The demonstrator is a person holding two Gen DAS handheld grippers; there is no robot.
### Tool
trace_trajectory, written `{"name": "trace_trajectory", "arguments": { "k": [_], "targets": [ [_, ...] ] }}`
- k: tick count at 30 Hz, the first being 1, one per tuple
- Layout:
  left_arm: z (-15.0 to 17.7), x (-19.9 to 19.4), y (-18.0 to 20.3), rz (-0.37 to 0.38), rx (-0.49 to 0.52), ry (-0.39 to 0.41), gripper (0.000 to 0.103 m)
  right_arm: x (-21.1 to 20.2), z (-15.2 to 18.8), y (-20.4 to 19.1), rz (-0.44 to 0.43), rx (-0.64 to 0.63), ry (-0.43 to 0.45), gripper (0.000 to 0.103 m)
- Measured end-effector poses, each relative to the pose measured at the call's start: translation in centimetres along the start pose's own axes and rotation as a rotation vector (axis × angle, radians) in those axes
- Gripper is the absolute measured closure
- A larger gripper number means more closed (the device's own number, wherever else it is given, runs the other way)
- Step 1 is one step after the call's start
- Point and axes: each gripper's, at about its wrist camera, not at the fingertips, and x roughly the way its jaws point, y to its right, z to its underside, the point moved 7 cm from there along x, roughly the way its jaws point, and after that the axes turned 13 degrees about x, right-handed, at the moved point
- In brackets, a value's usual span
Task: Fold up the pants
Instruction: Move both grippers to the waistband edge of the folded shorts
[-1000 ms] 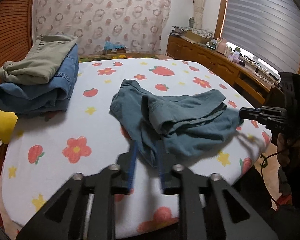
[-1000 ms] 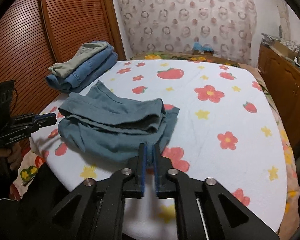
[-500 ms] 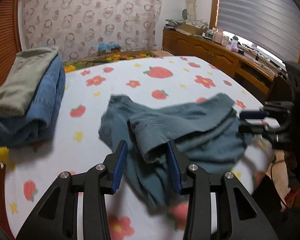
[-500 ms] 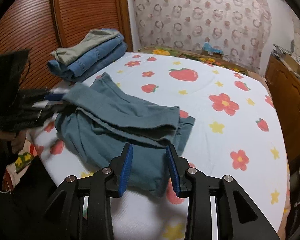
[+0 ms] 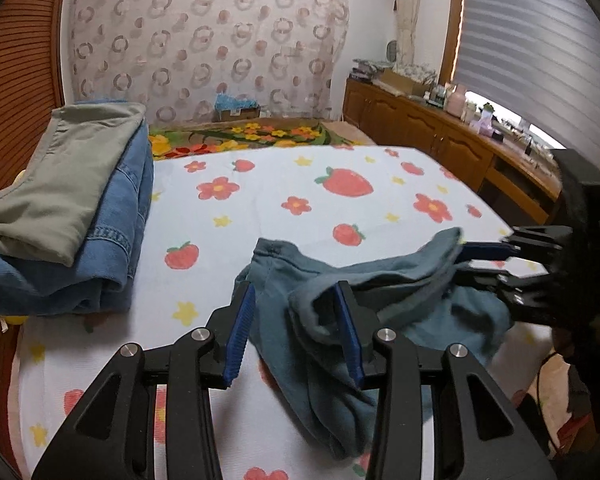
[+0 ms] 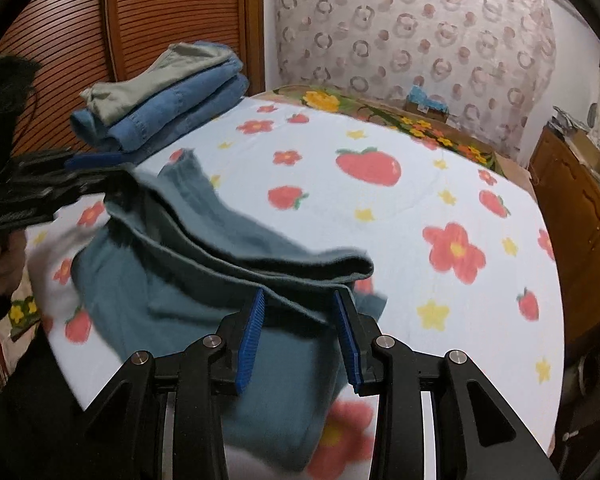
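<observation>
Crumpled teal pants [image 5: 364, 292] lie on the near part of the bed; they also show in the right wrist view [image 6: 204, 264]. My left gripper [image 5: 296, 328] is open, its blue pads on either side of a raised fold at one end of the pants. My right gripper [image 6: 300, 332] is open around the folded edge at the other end. The right gripper shows at the right of the left wrist view [image 5: 488, 264], its fingers around the cloth edge. The left gripper shows at the left of the right wrist view [image 6: 88, 172].
A stack of folded clothes, olive on blue denim [image 5: 72, 208], sits at the bed's far left, also in the right wrist view [image 6: 164, 100]. The white sheet with strawberries and flowers [image 5: 340, 188] covers the bed. A wooden cabinet [image 5: 440, 140] runs along the right.
Both grippers opened from shut and moved forward onto the two ends of the pants. The cloth edges now lie between the pads, slightly lifted.
</observation>
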Motion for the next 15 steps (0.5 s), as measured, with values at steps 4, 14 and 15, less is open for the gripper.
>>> {"name": "trace_trajectory", "arguments": {
  "k": [4, 14, 15],
  "targets": [
    [-0.6, -1.2, 0.3, 0.018, 0.007, 0.03, 0.058, 1.0, -1.5, 0.4, 0.034, -0.011, 0.023, 0.066],
    [0.5, -0.6, 1.5, 0.062, 0.024, 0.003, 0.057, 1.5, -2.8, 2.9, 0.059, 0.1, 0.055, 0.066],
    [0.7, -0.4, 1.6, 0.065, 0.026, -0.002, 0.057, 1.4, -2.7, 3.0, 0.049, 0.104, 0.056, 0.066]
  ]
}}
